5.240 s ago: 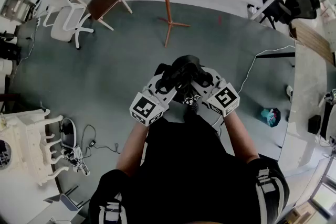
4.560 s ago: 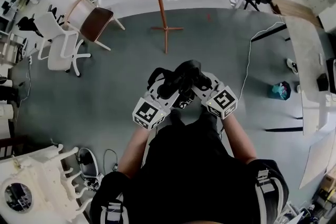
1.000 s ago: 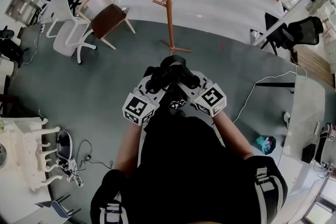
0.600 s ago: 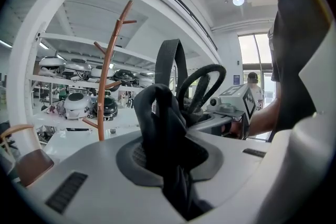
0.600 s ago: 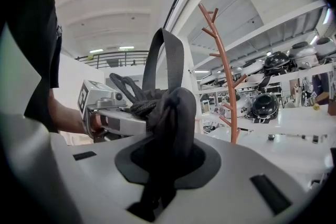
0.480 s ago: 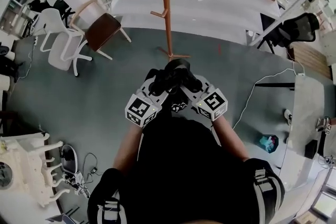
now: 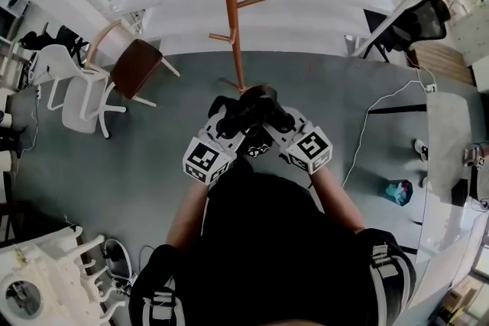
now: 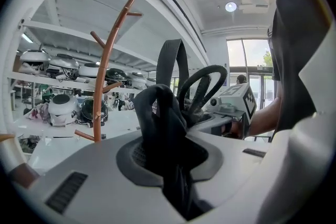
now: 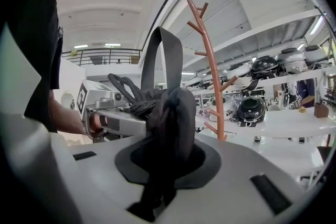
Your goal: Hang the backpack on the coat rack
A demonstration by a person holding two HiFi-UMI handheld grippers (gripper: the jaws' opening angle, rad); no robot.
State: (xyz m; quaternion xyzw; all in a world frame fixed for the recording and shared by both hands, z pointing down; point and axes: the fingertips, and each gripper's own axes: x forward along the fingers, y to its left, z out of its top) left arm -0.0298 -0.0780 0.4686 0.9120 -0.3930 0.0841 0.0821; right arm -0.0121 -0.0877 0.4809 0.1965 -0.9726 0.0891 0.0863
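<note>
Seen from the head view, the left gripper [image 7: 228, 118] and right gripper [image 7: 280, 117] sit side by side at frame centre, both held out in front of the person. Between them they carry the black backpack [image 7: 253, 108], bunched up at their tips.

In the left gripper view, the jaws are clamped on a thick fold of black fabric that fills the gap between them. The right gripper view shows the same: its jaws are closed on another dark wad of the backpack. A grey strap [image 8: 169, 60] stands up in a tall loop above the fabric, and a black handle [image 8: 203, 86] arches just right of it.

The brown rack [image 7: 229, 11] rises from upper centre of the head view, and its foot meets the grey floor [image 7: 153, 133] just above the backpack. The backpack is close to the pole but not on any peg. In both gripper views the pole and its pegs stand behind the fabric.

A wooden chair [image 7: 134, 68] and a white chair [image 7: 76, 91] stand at the upper left. Helmets [image 8: 62, 107] line white shelves behind the rack.
</note>
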